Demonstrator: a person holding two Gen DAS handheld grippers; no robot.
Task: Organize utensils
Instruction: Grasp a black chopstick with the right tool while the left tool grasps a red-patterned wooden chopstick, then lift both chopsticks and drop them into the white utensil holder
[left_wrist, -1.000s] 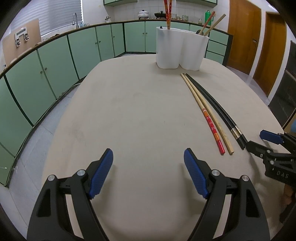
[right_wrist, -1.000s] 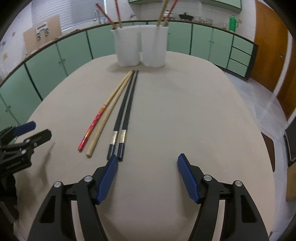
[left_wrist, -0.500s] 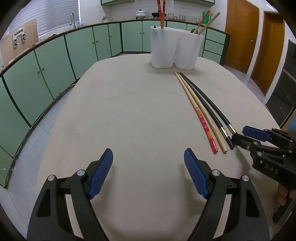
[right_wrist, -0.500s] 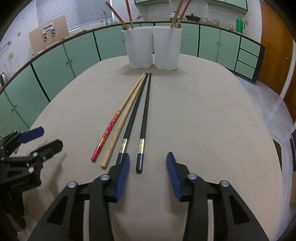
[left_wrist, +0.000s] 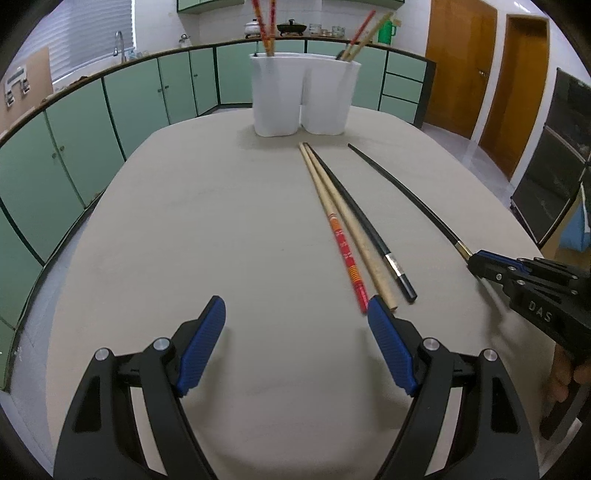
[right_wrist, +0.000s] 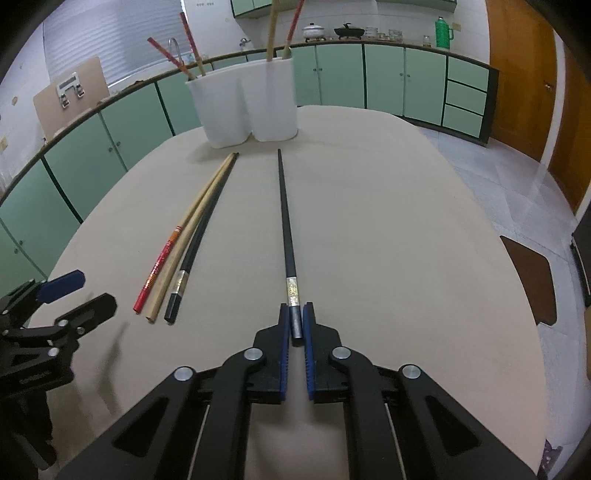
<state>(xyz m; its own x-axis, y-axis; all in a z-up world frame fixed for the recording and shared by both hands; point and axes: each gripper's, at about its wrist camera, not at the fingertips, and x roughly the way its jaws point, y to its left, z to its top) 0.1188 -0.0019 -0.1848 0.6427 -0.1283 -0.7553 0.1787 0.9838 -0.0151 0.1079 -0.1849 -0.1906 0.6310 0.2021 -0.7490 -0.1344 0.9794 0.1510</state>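
Since half a second ago the right claw (right_wrist: 294, 328) has closed on one black chopstick (right_wrist: 284, 218), now apart from the other three. Left claw (left_wrist: 295, 325) hangs released above the table (left_wrist: 207, 229), gripping nothing. Progress: partial. Nearest, the gripped stick's square butt with its foil band sits between the ribbed blue pads. Beside it lie a red-printed chopstick (left_wrist: 343, 254), a plain wooden one (left_wrist: 360, 254) and the second glossy black one (left_wrist: 369, 232), touching. Farthest, the white double holder (left_wrist: 306, 98), smooth and lobed, already holds four sticks.

Black right claw (right_wrist: 296, 326), blue ribbed pads (right_wrist: 283, 354), silver screws
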